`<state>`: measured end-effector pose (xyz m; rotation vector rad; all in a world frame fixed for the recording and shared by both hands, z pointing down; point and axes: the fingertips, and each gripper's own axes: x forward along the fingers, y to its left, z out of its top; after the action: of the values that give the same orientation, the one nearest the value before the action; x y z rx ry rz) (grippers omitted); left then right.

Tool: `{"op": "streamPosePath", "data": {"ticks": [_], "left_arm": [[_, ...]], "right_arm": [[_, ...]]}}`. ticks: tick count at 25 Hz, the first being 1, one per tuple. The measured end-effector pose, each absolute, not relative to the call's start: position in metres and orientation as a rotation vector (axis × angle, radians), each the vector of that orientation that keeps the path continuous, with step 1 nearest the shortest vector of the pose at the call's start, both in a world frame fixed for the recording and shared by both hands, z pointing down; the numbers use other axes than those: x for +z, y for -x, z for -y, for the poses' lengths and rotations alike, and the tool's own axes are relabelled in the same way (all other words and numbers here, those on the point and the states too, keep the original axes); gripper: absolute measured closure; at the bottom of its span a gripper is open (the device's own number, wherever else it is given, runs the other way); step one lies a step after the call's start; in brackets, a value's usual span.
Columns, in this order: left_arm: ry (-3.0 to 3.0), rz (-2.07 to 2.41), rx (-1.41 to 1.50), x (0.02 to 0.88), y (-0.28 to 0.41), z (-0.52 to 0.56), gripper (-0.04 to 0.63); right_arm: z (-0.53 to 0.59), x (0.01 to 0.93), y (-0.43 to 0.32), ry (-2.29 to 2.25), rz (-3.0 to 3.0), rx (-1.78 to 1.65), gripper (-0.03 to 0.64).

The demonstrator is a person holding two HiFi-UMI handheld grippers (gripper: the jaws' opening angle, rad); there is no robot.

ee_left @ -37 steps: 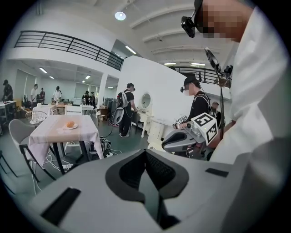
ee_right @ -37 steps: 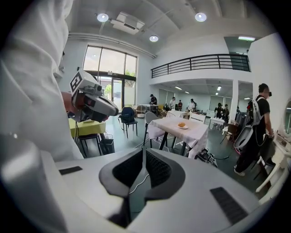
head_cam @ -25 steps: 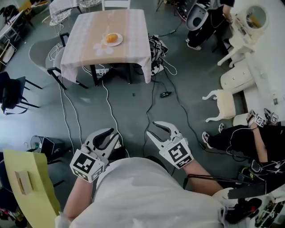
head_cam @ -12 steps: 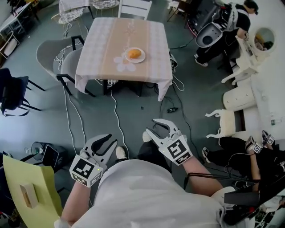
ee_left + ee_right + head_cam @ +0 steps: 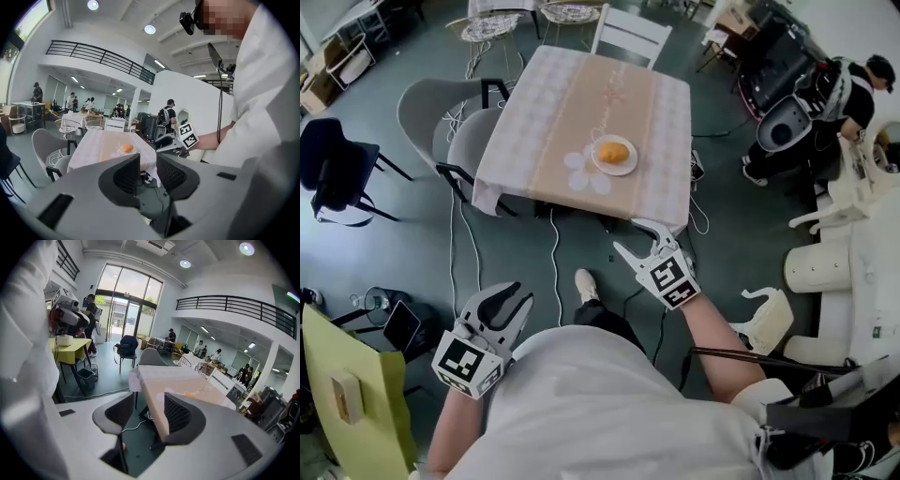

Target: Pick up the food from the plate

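Observation:
An orange piece of food [image 5: 614,151] lies on a white plate [image 5: 598,163] near the front edge of a table [image 5: 544,122] with a pale checked cloth. My right gripper [image 5: 638,238] reaches out just short of the table's near edge, below the plate; its jaws are opening with nothing between them. My left gripper [image 5: 517,299] hangs back over the floor, open and empty. In the left gripper view the food [image 5: 126,148] shows far off beyond the jaws. In the right gripper view the table [image 5: 173,380] fills the gap, with a sliver of food [image 5: 190,395].
Two grey chairs [image 5: 441,112] stand at the table's left and a white chair [image 5: 628,33] at its far end. Cables [image 5: 553,253] run over the floor under the table. A yellow table [image 5: 347,394] is at lower left, white chairs [image 5: 769,319] and a person [image 5: 853,84] at right.
The table and plate have come closer. My right gripper has moved forward to the table's near edge and its jaws have widened. The left gripper has stayed low at the left.

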<state>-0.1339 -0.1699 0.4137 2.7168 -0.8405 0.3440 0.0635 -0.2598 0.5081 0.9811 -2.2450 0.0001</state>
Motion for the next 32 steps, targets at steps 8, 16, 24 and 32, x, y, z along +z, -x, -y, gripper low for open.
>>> {"op": "streamPosePath", "data": {"ticks": [8,16,24,32], "left_arm": [[-2.608,1.020,0.381,0.408,0.096,0.248,0.476],[-2.430,1.227,0.360,0.398,0.082,0.288,0.474],[-2.357,1.359,0.371,0.403,0.092,0.301,0.474],[-2.337,1.387,0.364,0.402,0.103,0.296,0.474]], "right_arm": [[0.420,0.550,-0.116,-0.836,2.221,-0.052,0.335],[0.512,0.613,-0.124,-0.604,2.170,-0.081,0.275],[0.546,0.673,-0.132,-0.454,2.039,-0.118,0.261],[0.552,0.677,-0.133,-0.516,2.045,-0.010,0.261]]}}
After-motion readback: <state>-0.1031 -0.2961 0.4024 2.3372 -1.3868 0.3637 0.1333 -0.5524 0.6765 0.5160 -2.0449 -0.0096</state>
